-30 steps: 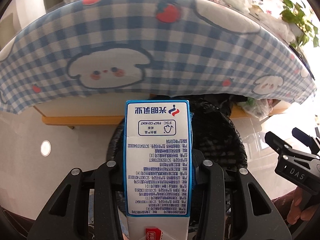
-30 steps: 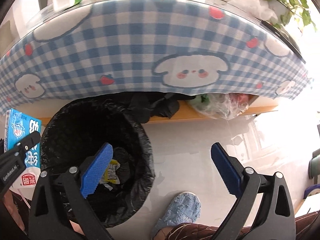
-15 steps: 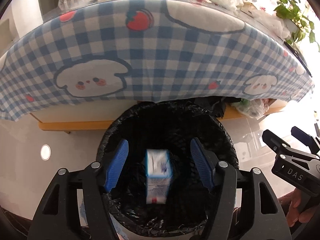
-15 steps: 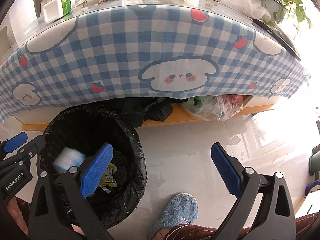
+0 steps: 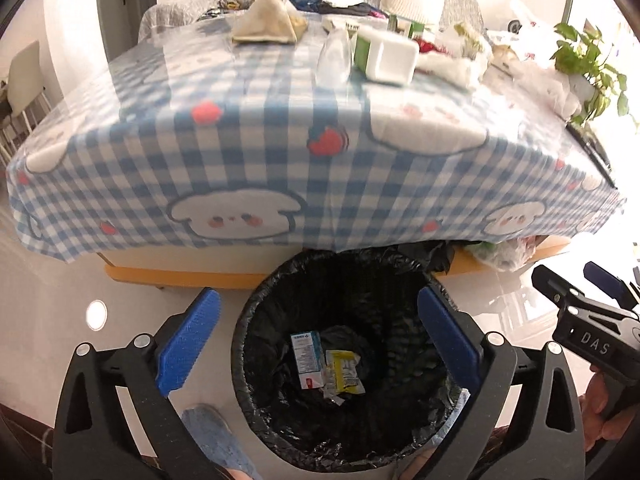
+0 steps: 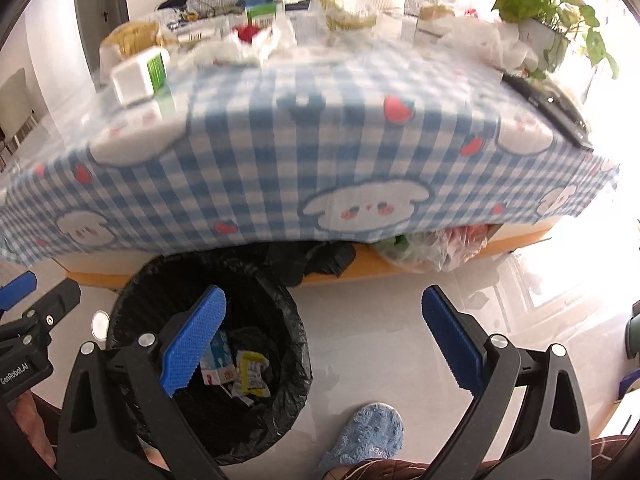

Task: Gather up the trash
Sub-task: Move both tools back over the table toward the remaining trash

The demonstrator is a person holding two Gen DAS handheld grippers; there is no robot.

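Note:
A black-lined trash bin (image 5: 256,320) stands on the floor in front of the table. In it lie a blue and white milk carton (image 5: 307,359) and a yellow wrapper (image 5: 345,372); both also show in the right wrist view, the carton (image 6: 218,362) and the wrapper (image 6: 251,372). My left gripper (image 5: 318,344) is open and empty above the bin. My right gripper (image 6: 322,340) is open and empty over the floor, just right of the bin (image 6: 296,344). On the table lie a green and white carton (image 5: 386,56), a clear plastic cup (image 5: 334,58), a brown paper bag (image 5: 268,20) and crumpled tissues (image 6: 256,46).
The table wears a blue checked cloth (image 5: 280,152) that hangs over its front edge. A potted plant (image 6: 540,12) stands at the table's right end. Plastic bags (image 6: 432,246) sit on a shelf under the table. A blue slipper (image 6: 364,436) is on the floor.
My left gripper opened and let go of the milk carton, which fell into the bin. Both grippers then rose, so the table top came into view.

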